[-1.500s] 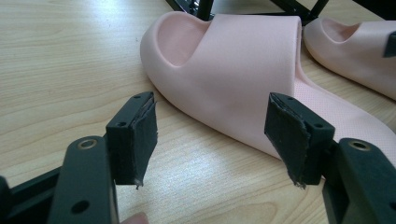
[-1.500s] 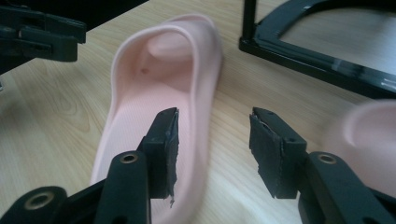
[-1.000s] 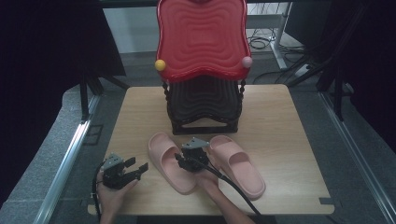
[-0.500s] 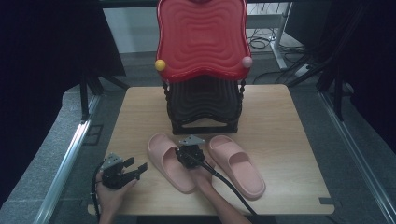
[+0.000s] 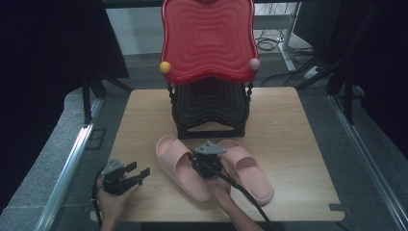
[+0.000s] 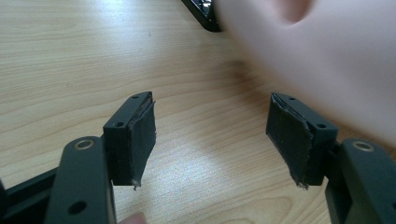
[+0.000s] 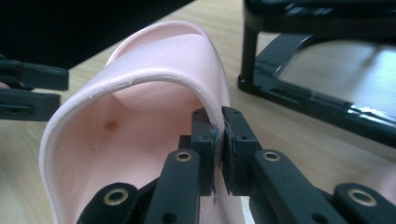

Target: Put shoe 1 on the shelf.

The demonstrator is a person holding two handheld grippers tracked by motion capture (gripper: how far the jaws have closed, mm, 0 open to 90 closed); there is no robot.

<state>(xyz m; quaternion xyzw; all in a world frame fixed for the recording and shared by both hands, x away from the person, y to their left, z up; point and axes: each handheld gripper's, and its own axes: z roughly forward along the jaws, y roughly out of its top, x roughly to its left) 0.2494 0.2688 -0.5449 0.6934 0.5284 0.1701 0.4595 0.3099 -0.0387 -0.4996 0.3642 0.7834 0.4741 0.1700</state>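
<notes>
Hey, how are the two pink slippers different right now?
The left slipper has the right gripper shut on the edge of its strap; the right slipper has nothing gripping it. The left slipper lies nearer the open left gripper; the right slipper lies farther from it. Both are pink and rest on the table.

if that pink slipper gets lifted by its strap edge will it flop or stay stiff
Likely it bends a little: the right hand-held gripper pinches only the thin strap edge of the left pink slipper. It looks like moulded foam, so probably light. Its thick sole may hang tilted rather than fold.
</notes>
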